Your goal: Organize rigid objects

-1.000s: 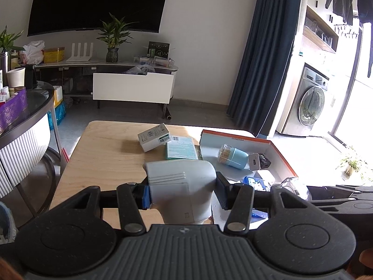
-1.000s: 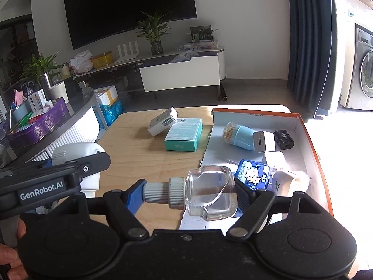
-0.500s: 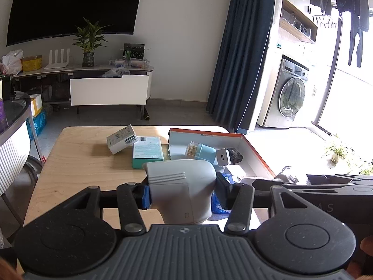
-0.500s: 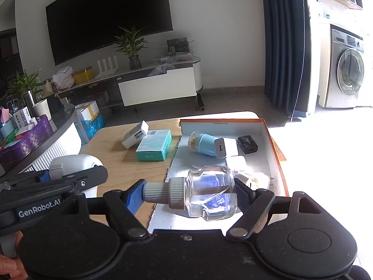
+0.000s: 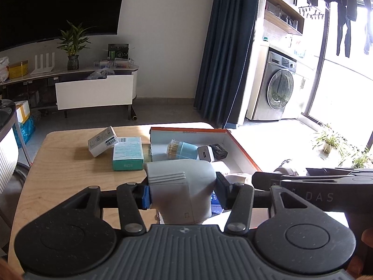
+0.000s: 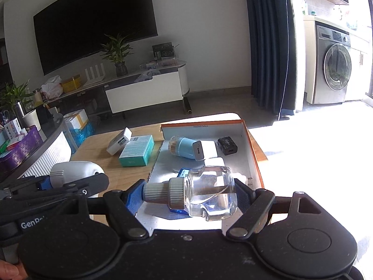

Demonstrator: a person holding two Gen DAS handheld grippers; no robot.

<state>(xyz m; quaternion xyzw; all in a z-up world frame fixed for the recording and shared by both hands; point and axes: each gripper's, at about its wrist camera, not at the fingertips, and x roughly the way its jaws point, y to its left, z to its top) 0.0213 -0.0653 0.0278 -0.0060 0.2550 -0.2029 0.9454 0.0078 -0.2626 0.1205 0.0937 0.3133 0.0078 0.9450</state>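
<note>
Right view only: right gripper [image 6: 190,193] clamps clear glass bottle [image 6: 209,192] above orange-rimmed box [image 6: 253,154]; left gripper [image 5: 183,192] grips smooth grey plastic device [image 5: 180,186].

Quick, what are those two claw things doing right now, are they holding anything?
Left gripper: closed on a grey plastic device.
Right gripper: closed on a clear glass bottle, gripped end to end, lying sideways.

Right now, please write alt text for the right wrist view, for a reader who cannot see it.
The right gripper holds a clear glass bottle sideways above an open tray of small items on a wooden table. At the left, the left gripper holds a white device.
</note>
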